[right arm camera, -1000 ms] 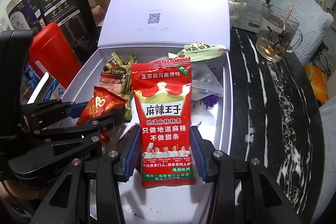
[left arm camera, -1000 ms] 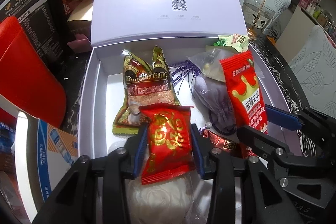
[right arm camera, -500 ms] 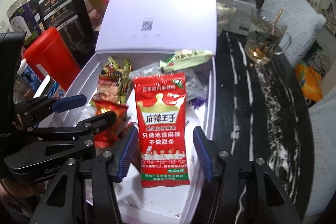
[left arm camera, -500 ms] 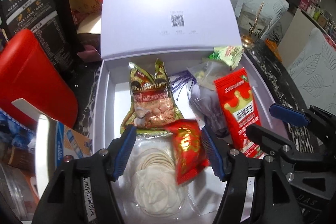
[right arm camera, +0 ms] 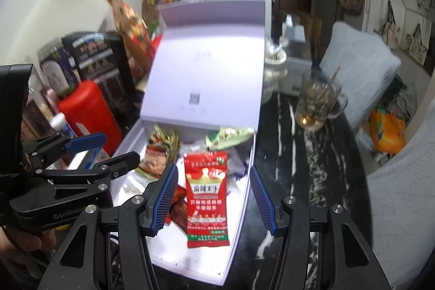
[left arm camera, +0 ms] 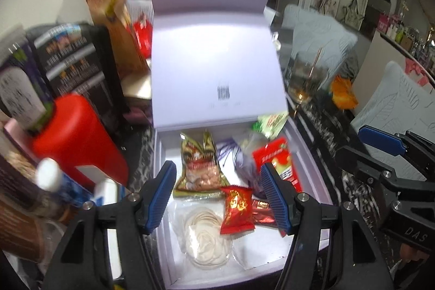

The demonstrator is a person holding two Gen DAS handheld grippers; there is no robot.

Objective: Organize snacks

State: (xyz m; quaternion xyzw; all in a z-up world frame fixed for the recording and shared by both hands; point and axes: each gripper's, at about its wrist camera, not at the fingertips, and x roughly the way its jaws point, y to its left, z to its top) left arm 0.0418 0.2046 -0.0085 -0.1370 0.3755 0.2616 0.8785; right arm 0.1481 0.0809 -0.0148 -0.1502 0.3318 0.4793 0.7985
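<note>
Both grippers' ribbed blue fingers are being held spread, empty: left gripper (left arm camera: 218,193) over a crinkly red foil packet (left arm camera: 237,209), right gripper (right arm camera: 214,199) around a glossy flat red pouch (right arm camera: 206,197) in the matte white box (right arm camera: 239,211).

snack packets (left arm camera: 238,209) in box (left arm camera: 312,165), glass (right arm camera: 316,103) right of box

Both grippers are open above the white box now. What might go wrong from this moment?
1. The raised lid stands over the white box unsupported; a bump from the right gripper might drop it onto the snacks.
2. The green packet rests on the box's back corner and may slide out.
3. The glass mug sits near the box on the right; a wide swing might tip it.
</note>
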